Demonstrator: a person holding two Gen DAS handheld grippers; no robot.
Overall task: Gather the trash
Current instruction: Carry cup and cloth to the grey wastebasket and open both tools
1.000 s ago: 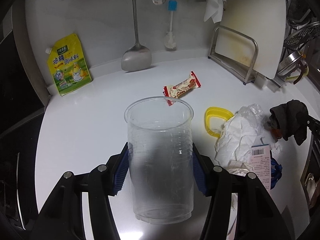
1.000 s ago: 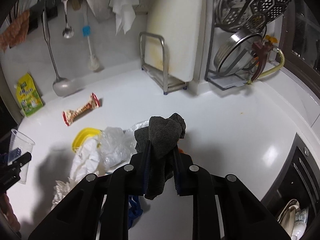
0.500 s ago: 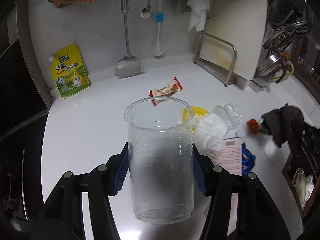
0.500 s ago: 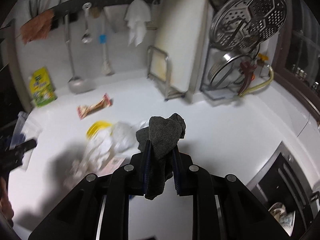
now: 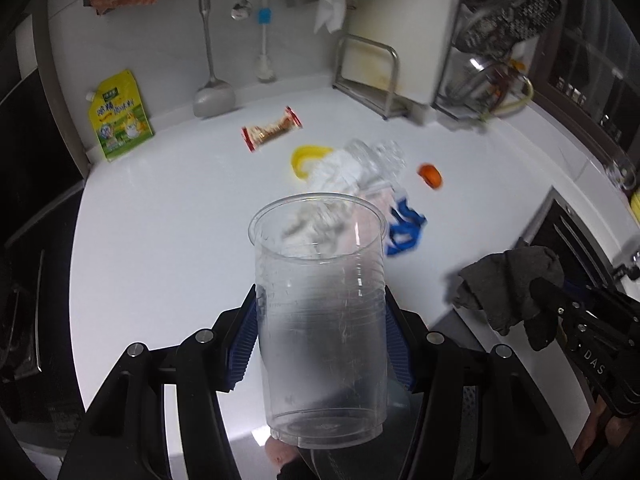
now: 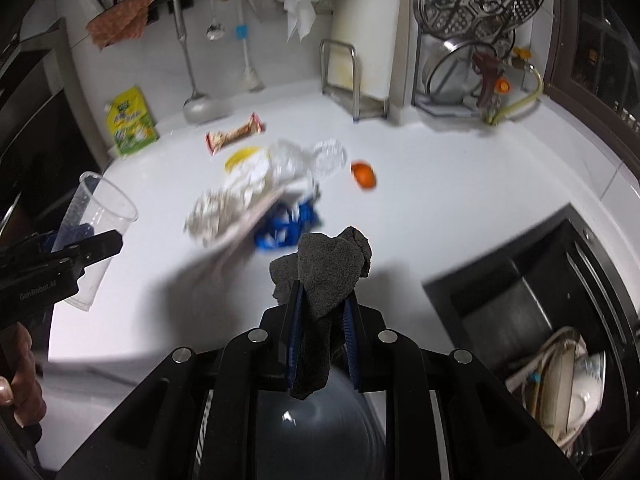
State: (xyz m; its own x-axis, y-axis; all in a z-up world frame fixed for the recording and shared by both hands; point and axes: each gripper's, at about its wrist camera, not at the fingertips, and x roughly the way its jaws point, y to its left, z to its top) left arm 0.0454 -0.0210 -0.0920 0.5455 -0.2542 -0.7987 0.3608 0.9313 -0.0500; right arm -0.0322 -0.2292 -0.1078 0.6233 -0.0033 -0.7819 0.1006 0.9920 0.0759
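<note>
1. The left gripper [image 5: 320,344] has its fingers [image 5: 242,344] pressed on either side of a clear plastic cup [image 5: 320,308], which stands upright and empty, held off the white surface [image 5: 160,240]; the cup looks light and thin-walled, so a hard squeeze would likely buckle it, and the mid-body hold seems right
2. The right gripper [image 6: 322,320] has its fingers [image 6: 294,332] nearly together on a dark grey cloth [image 6: 326,280]; it is limp, droops below the pads and bunches above them, so I judge it light and unbreakable but prone to snag or slide if gripped by an edge
3. The remaining rubbish lies mid-surface: crumpled white paper and clear film [image 6: 256,184] in a loose heap, touching a blue wrapper [image 6: 286,228] and a yellow lid-like ring [image 6: 240,156]. All look feather-light; pinch the heap at its thickest fold, since film is slippery
4. A red-ended snack wrapper [image 5: 272,133] lies apart, nearer the wall; flat and crinkly, best taken at an end seam
5. A small orange piece [image 5: 430,175] sits alone, right of the heap; what it is cannot be told, so take it gently across its middle
</note>
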